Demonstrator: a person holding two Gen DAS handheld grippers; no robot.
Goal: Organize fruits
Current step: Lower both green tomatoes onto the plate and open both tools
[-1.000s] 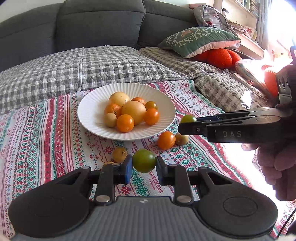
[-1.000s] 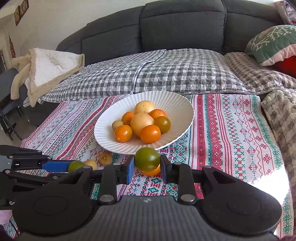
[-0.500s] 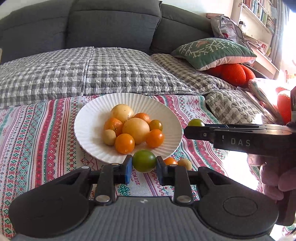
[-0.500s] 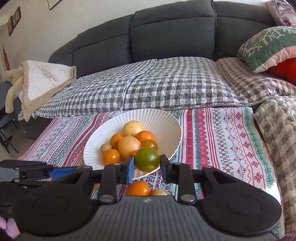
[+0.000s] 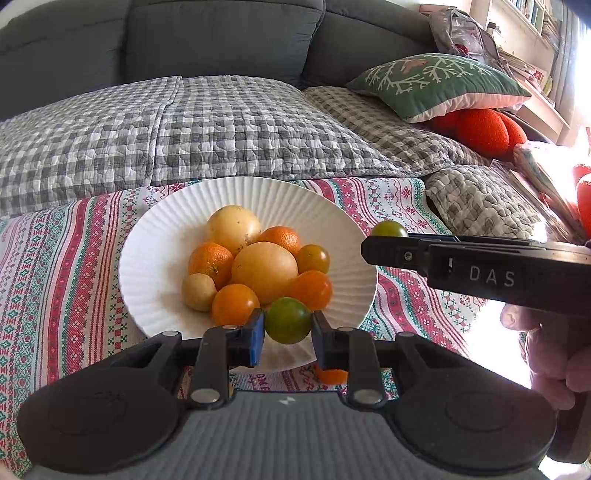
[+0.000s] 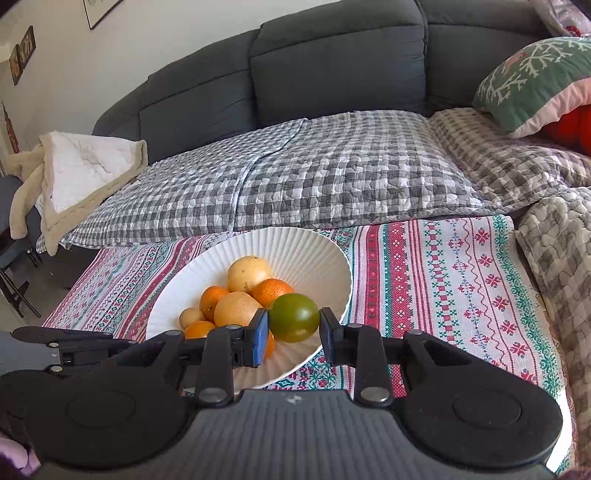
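Both grippers, left (image 5: 287, 334) and right (image 6: 294, 334), are pinching a green fruit each ( (image 5: 287, 319), (image 6: 294, 317)) just over the near rim of the white plate (image 5: 155, 236). We'd drop them gently into gaps, since the orange pile (image 5: 264, 271) ahead is crowded and they'll roll; beyond sits the checked quilt (image 5: 221, 125).

I see a dark grey sofa (image 6: 332, 62) at 12 o'clock | grey checked quilt (image 6: 314, 177) spread over its seat | green snowflake cushion (image 5: 436, 85) at 2 o'clock, orange plush (image 5: 480, 129) just beneath it | cream blanket (image 6: 77, 173) at 9 o'clock | striped embroidered cloth (image 6: 443, 273) covering the near surface | shelves (image 5: 532, 29) at 1 o'clock.
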